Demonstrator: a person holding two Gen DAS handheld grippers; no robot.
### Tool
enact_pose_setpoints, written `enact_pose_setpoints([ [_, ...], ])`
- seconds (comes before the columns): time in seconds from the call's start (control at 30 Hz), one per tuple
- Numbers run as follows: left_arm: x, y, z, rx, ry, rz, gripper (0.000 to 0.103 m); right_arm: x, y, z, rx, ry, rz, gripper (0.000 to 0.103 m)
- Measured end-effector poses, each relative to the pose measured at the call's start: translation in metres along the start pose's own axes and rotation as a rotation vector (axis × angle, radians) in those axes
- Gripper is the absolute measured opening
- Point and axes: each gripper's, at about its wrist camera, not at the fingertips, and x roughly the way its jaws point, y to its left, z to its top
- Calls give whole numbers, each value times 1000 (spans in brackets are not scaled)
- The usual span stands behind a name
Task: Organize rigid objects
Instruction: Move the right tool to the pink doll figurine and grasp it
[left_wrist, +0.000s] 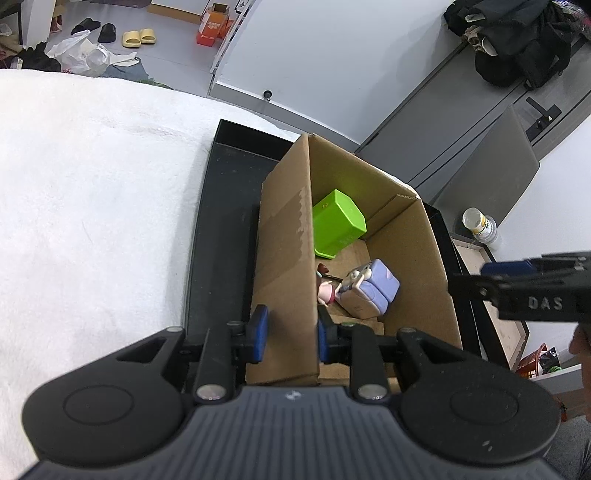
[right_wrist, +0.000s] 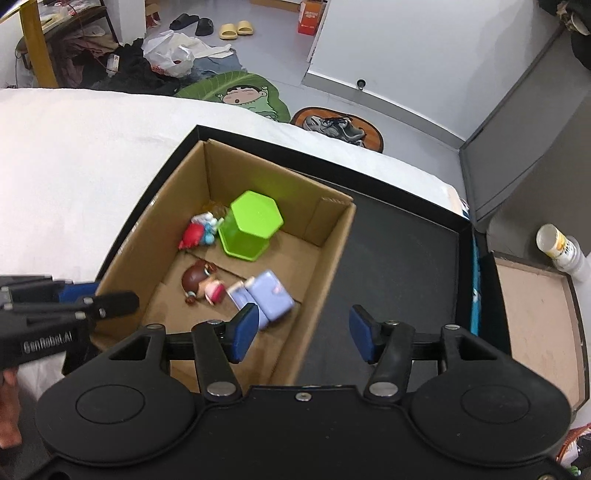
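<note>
Far left: white bed cover (right_wrist: 74, 155), soft, w/ a black tray (right_wrist: 406, 266) laid on it, prob. to give the cardboard box (right_wrist: 325, 258) a flat base.

Left claw (left_wrist: 290, 332) is clamped on the box's near side wall, one blue pad outside, one inside, cardboard pinched between. Looks like it's there to steady the box so it doesn't slide or tip on the tray while things go in.

Inside the box, far end: green hexagonal cup (right_wrist: 255, 225) upside down, w/ a red-and-blue figurine (right_wrist: 199, 230) just beside it on its left. Nearer: a brown-haired figurine (right_wrist: 203, 282) lying down, then a lilac toy (right_wrist: 271, 297) touching it on the right. All rigid bits, so sorting seems well along.

Right claw (right_wrist: 301, 334) hangs over the box's near right corner, pads apart, nothing between them; one pad over the lilac toy, other over bare tray.

Far right, off the bed: a wooden tray (right_wrist: 535, 332) and a white bottle (right_wrist: 559, 245).
</note>
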Motion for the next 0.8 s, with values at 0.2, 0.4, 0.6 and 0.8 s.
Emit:
enact_pose_setpoints([
  [0.2,0,0,0,-1,0,0,25,-6,-23,-13,58,6,-1,56],
  [0.4,-1,0,0,2,-1,1,25,-7,-46,-28,101,34,-12,56],
  [0.6,-1,0,0,3,-1,2,25,-5,-67,-41,156,72,-22,56],
  [0.8,-1,0,0,2,-1,2,24,10,-85,-56,214,171,-29,56],
])
